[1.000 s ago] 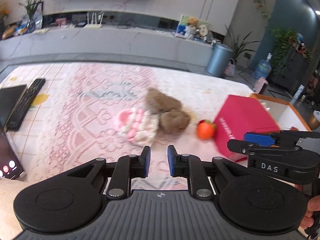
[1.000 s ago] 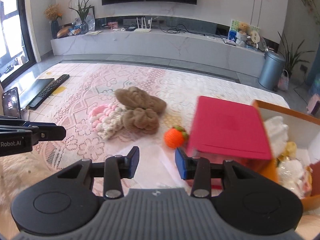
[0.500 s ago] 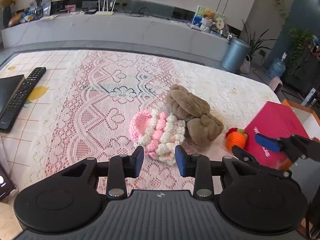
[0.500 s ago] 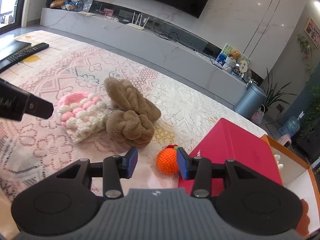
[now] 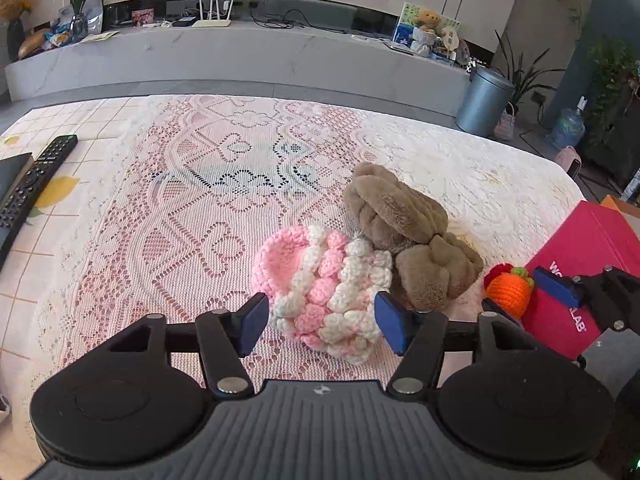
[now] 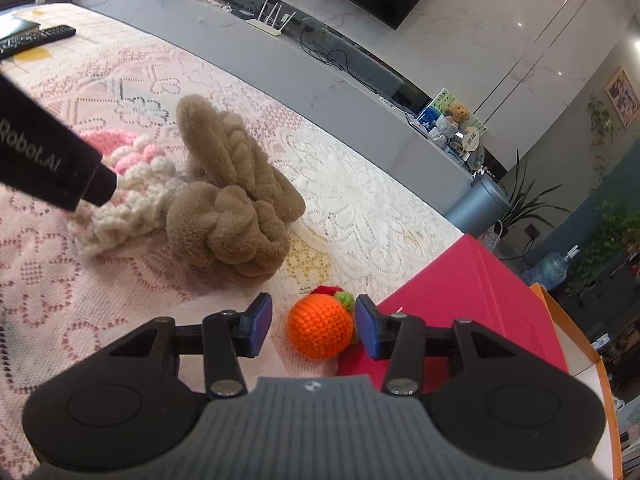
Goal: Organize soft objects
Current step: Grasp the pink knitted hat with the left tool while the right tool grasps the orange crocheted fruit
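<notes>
Pink-and-white crocheted piece now sits between the spread fingers of the left tool; a second ago those fingers were nearly together and well short of it. Left tool has opened wide and advanced; no pad contact visible yet. Right tool has likewise closed in from above the red box and now brackets the orange crocheted ball, fingers apart with a gap on each side. Ball lies on the lace-covered tabletop, just beside the red box. Brown plush knot lies between ball and pink piece, touching the pink piece, untouched by either tool. Judgement: both approaches look done; closing on each item comes next. Nothing gripped yet.
</notes>
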Demonstrator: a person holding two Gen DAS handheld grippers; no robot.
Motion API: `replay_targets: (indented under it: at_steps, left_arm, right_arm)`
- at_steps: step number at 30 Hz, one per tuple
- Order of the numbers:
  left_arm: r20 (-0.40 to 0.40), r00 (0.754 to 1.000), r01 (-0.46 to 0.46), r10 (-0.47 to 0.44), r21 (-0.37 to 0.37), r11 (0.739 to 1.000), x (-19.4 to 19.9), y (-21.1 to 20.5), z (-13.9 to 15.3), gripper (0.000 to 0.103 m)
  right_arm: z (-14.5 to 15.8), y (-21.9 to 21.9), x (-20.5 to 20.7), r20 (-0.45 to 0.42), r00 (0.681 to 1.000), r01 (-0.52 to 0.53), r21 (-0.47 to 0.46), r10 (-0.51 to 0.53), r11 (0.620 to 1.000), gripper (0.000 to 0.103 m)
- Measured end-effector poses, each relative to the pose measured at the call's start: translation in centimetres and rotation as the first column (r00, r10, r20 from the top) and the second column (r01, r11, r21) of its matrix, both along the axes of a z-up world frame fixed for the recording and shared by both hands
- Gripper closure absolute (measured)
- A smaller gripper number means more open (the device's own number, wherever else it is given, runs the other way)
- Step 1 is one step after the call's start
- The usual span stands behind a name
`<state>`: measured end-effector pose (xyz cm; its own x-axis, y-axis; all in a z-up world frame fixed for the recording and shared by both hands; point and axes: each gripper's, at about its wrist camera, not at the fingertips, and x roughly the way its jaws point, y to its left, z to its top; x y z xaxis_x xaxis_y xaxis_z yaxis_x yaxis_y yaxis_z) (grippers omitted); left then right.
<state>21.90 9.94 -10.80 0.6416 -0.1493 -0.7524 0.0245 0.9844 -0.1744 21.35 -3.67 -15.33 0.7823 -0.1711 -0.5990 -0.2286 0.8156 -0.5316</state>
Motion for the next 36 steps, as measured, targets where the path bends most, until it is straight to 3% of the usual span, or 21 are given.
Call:
replay_targets:
  at_steps: [3, 7, 11, 14, 17, 20, 21, 24, 29, 33, 36]
  left_arm:
    - [-0.042, 0.999, -0.013, 0.013, 0.006, 1.0, 0.5, -0.1, -1.0, 0.027]
    - [-0.039, 0.999, -0.038, 0.037, -0.003, 0.999, 0.7, -0.1, -1.2, 0.026]
    - [-0.047, 0.998, -0.043, 0.042, -0.005, 0.999, 0.9, -0.4, -1.6, 0.024]
    - [-0.046, 0.998, -0.052, 0.051, -0.022, 0.998, 1.1, -0.4, -1.6, 0.032]
    - [-0.02, 0.999, -0.048, 0.048, 0.002, 0.999, 0.7, -0.6, -1.2, 0.048]
    - [0.004, 0.998, -0.07, 0.07, 0.025, 0.997, 0.5, -0.6, -0.7, 0.078]
    - [0.007, 0.997, -0.079, 0.078, 0.029, 0.996, 0.4, -0.5, -0.6, 0.081]
    - [0.022, 0.996, -0.092, 0.092, -0.015, 0.996, -0.2, 0.2, -0.1, 0.083]
    - [0.059, 0.996, -0.065, 0.066, -0.025, 0.998, -2.6, 0.2, 2.0, 0.083]
    - [0.026, 0.999, -0.021, 0.022, -0.025, 0.999, -5.2, -0.1, 3.4, 0.084]
    - [-0.036, 0.999, 0.006, -0.007, -0.027, 1.0, -6.2, -0.2, 2.8, 0.084]
  right_arm:
    - [-0.9, 0.0, 0.1, -0.017, 1.0, -0.006, -0.014, 0.006, 1.0, 0.058]
    - [-1.3, 0.1, 0.2, -0.004, 1.0, -0.006, -0.035, 0.006, 0.999, 0.058]
    - [-1.6, 0.0, 0.2, 0.013, 1.0, 0.005, -0.065, -0.005, 0.998, 0.069]
    - [-1.4, -0.1, 0.1, 0.013, 1.0, 0.011, -0.051, -0.01, 0.999, 0.071]
    - [-0.3, -0.6, -0.2, 0.005, 1.0, 0.006, 0.003, -0.006, 1.0, 0.071]
    - [1.2, -0.8, -1.0, 0.011, 1.0, -0.017, 0.059, 0.016, 0.998, 0.071]
    - [1.7, -1.0, -1.2, -0.005, 1.0, -0.021, 0.096, 0.022, 0.995, 0.071]
    - [3.1, -2.0, -1.6, -0.062, 0.998, -0.013, 0.246, 0.029, 0.969, 0.071]
    - [4.7, -3.0, -2.7, -0.096, 0.994, -0.017, 0.39, 0.06, 0.921, 0.071]
    - [5.5, -3.6, -3.6, -0.176, 0.979, 0.0, 0.505, 0.103, 0.863, 0.071]
    - [5.1, -4.2, -4.0, -0.23, 0.967, 0.046, 0.566, 0.104, 0.823, 0.071]
